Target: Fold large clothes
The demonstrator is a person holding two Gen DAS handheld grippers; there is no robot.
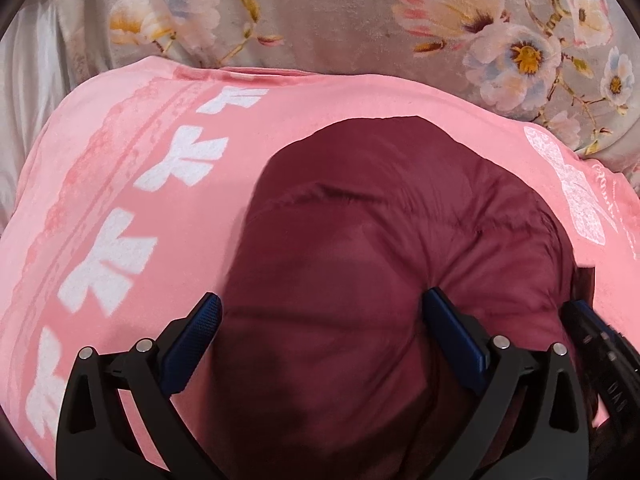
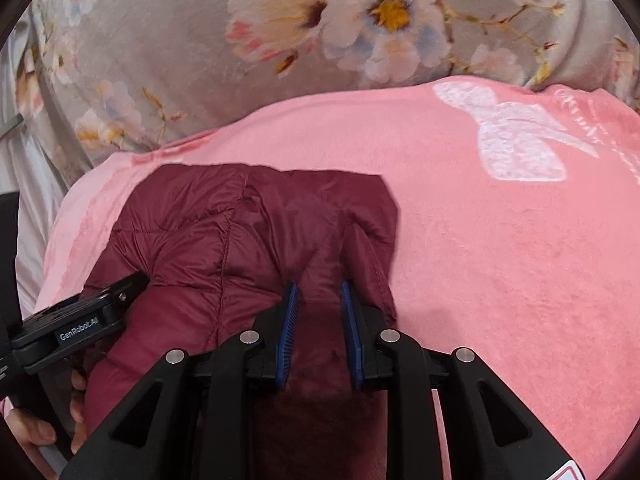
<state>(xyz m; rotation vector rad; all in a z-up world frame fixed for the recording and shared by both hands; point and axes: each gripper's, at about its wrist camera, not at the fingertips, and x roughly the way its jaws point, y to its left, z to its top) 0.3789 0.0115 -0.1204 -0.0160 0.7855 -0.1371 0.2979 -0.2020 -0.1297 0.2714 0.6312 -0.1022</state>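
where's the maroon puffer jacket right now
The maroon puffer jacket lies bunched on the pink blanket, low and centre in both wrist views, with the floral bedding behind it. The right gripper pinches a fold of it.

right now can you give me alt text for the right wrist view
The right gripper pinches a fold of a dark red quilted puffer jacket lying on a pink fleece blanket with white bow prints. The left gripper reaches in beside it, and grey floral bedding lies behind.

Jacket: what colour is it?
Dark maroon jacket, quilted; clearest in the right wrist view.
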